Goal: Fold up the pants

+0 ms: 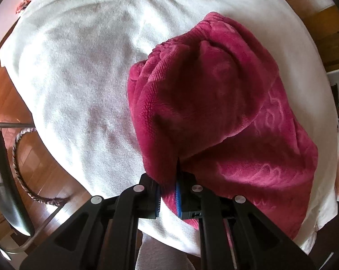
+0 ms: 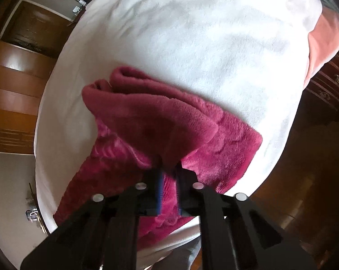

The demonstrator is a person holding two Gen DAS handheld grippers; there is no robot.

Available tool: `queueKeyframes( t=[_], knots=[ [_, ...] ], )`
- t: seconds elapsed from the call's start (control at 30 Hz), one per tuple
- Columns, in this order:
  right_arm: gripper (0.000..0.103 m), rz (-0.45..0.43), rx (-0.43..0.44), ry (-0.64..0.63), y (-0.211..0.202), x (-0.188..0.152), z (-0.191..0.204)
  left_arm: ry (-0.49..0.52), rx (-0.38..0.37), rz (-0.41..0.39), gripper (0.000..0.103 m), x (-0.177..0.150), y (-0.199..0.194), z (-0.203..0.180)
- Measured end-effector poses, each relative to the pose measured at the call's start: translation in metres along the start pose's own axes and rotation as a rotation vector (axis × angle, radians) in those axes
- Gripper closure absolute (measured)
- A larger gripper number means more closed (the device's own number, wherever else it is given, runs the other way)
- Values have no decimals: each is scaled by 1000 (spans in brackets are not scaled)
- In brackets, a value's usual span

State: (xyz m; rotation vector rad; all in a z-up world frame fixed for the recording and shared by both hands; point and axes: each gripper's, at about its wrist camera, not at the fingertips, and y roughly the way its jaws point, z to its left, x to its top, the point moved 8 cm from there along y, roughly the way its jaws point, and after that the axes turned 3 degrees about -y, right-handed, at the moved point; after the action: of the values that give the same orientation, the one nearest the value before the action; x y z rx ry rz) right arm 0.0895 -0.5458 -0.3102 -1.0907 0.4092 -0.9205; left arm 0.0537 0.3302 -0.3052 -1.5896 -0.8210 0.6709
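Black linkage bars of my left gripper fill the bottom of the left wrist view, and its 2 blue-padded fingers are pinched onto an edge of the pants, a plush raspberry-red fleece garment. From that pinch the fabric bunches upward and to the right in a thick fold, with a faint swirl pattern showing on the lower layer. The pants lie on a white fleece blanket that covers a bed, sitting toward its right half in this view. Off the blanket's left edge I see a wooden floor, a metal chair frame and a braided loop of cord. In the right wrist view, slightly blurred, my right gripper is likewise clamped on the pants, with red fleece squeezed between its fingers. Here the garment stretches from a rolled, doubled edge at upper left to a corner at right, across the near part of the blanket. A salmon-pink cloth lies at the blanket's far right edge, beside a dark wooden dresser.
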Motion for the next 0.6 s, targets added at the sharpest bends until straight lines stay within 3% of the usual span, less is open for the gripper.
queueKeyframes(
  t=[0.2, 0.3, 0.4, 0.43, 0.53, 0.6],
  knots=[
    [98, -50, -83, -146, -42, -6, 0, 42, 18, -8, 93, -5, -2, -16],
    [98, -3, -167, -166, -24, -15, -31, 35, 21, 4, 93, -12, 6, -13],
    [97, 29, -198, -149, 0, -18, -48, 25, 48, 19, 92, -21, 12, -5],
    [91, 31, -204, -158, 3, -17, -49, 25, 56, 21, 91, -21, 14, -3],
    [87, -8, -266, -246, -5, -7, -45, 17, 58, 24, 90, -20, 17, 0],
    [87, -49, -314, -332, -16, 5, -37, 23, 74, 27, 83, -21, 20, -2]
  ],
)
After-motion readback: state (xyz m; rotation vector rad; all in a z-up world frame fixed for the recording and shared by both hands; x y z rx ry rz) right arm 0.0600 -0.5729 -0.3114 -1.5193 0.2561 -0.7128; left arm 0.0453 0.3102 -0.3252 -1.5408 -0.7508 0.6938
